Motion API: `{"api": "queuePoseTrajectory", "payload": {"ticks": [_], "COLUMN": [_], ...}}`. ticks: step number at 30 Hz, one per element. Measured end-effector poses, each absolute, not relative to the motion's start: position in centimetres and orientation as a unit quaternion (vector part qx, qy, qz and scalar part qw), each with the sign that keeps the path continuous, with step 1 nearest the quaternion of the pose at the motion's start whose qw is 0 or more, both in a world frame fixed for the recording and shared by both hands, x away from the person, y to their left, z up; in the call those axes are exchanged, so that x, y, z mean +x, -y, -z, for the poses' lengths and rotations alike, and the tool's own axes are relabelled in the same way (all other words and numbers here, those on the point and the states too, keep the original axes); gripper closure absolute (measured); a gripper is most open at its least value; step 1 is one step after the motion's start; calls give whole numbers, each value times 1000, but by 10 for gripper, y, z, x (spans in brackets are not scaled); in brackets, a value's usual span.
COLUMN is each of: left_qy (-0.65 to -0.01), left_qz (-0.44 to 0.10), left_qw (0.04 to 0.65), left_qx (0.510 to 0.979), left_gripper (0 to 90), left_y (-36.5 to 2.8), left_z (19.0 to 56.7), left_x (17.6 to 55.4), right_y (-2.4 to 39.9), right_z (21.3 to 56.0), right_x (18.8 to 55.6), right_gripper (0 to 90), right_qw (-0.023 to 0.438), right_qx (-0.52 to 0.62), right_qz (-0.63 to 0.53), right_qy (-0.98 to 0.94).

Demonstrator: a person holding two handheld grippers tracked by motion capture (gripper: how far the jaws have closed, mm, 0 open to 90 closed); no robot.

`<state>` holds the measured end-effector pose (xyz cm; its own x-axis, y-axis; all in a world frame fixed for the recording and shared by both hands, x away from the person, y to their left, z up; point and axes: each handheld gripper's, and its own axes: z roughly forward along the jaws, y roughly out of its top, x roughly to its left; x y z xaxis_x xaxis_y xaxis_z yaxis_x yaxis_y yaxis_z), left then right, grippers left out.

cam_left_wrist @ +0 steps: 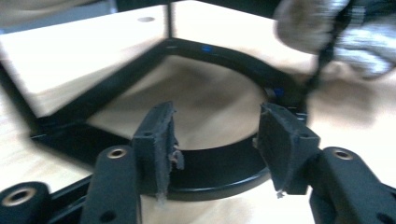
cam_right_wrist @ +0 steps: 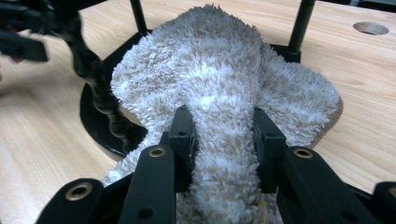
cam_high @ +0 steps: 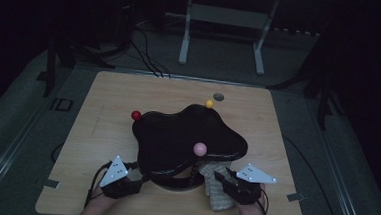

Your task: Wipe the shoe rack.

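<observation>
A black stand with a wavy-edged top (cam_high: 187, 135) stands mid-table on thin posts over a black ring base (cam_high: 174, 182). Red (cam_high: 136, 115), yellow (cam_high: 209, 103) and pink (cam_high: 200, 148) balls sit at its edges. My right gripper (cam_high: 219, 177) at the front right is shut on a fluffy white cloth (cam_right_wrist: 210, 70). The cloth bunches between its jaws (cam_right_wrist: 222, 133) and drapes over the ring base (cam_right_wrist: 91, 116). My left gripper (cam_high: 137, 172) at the front left is open. Its jaws (cam_left_wrist: 217, 135) straddle the ring's rim (cam_left_wrist: 219, 175), and the pads do not press on it.
The wooden table (cam_high: 102, 132) has a round hole (cam_high: 218, 96) near its far edge, behind the stand. A knobbly black post (cam_right_wrist: 93, 79) rises from the ring beside the cloth. A white-legged frame (cam_high: 224, 19) stands on the floor beyond the table.
</observation>
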<state>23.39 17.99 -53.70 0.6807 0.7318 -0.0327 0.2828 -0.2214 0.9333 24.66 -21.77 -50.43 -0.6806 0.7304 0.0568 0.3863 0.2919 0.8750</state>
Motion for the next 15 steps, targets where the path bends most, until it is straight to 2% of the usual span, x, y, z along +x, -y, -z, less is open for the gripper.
{"api": "queuePoseTrajectory", "payload": {"ticks": [7,15], "left_qy": [-389,-409], "left_qz": [-247,-264], "left_qw": [523,505], "left_qx": [717,713], "left_gripper": [408,398], "left_y": [-210,-218], "left_z": [538,543], "left_x": [265,307], "right_y": [215,212], "right_z": [498,496], "right_x": [235,226], "right_gripper": [673,673], "right_qw": [183,172], "right_qx": [344,336], "right_qz": [-483,-489], "right_qy": [-784,-786]}}
